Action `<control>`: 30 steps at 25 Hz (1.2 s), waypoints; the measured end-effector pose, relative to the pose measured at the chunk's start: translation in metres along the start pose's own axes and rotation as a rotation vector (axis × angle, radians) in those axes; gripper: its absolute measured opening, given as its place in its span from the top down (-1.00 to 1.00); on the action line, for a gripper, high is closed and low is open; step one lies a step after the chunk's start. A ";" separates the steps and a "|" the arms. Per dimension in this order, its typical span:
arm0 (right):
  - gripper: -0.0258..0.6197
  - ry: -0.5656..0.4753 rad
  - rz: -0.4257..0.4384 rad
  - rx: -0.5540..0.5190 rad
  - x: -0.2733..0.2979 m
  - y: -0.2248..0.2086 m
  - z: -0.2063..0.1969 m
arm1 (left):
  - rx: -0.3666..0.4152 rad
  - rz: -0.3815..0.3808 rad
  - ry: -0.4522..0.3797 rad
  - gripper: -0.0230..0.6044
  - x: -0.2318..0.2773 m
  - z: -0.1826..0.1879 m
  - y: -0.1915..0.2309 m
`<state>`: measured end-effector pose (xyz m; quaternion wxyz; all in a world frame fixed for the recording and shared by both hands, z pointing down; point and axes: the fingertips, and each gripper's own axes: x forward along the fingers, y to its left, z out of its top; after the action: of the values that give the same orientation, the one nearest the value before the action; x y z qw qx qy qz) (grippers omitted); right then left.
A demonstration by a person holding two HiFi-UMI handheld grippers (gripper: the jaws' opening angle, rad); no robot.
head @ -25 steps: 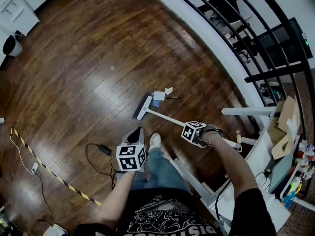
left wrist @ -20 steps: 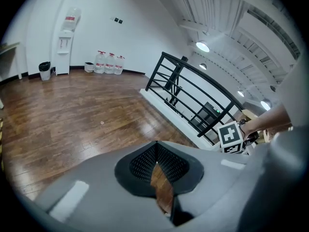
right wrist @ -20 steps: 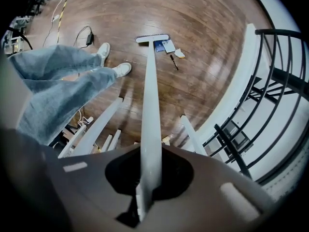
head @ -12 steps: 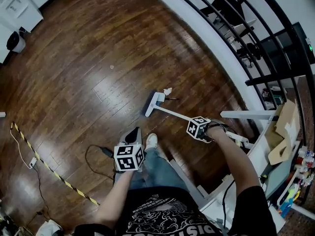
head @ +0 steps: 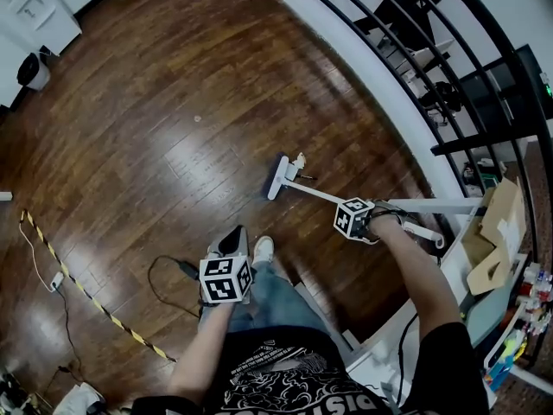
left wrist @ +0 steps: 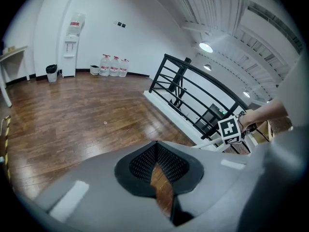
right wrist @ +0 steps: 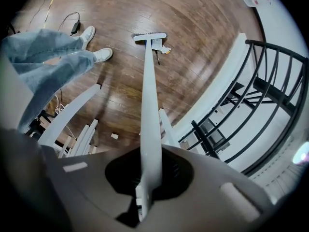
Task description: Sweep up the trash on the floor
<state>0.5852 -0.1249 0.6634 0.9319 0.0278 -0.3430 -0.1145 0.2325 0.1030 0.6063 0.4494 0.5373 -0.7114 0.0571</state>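
Glossy wooden floor [head: 155,85] meets a black railing [head: 488,130]; trash [head: 298,160] lies beside broom [head: 277,177].

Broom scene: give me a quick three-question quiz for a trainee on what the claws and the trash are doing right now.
1. True or false: the right claw is shut on the broom handle.
2. Where does the trash lie? A) right beside the broom head; B) under the person's shoe; C) on the yellow-black tape.
3. Fill in: the left claw is shut and holds ____.

Key: 1 true; 2 A; 3 nothing.
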 end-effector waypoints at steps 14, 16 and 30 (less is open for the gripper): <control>0.92 -0.088 0.163 0.092 0.005 0.024 -0.018 | 0.055 -0.008 -0.012 0.91 -0.003 0.019 -0.020; 0.92 -0.135 0.233 0.133 0.002 0.037 -0.022 | 0.071 -0.017 -0.011 0.91 -0.003 0.025 -0.026; 0.92 -0.517 0.725 0.625 -0.107 0.109 0.030 | 0.227 -0.176 -0.027 0.91 -0.014 0.082 -0.044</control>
<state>0.5075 0.0072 0.6330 0.7441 0.1545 -0.5665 0.3187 0.2216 0.0486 0.5303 0.3795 0.6456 -0.6565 0.0903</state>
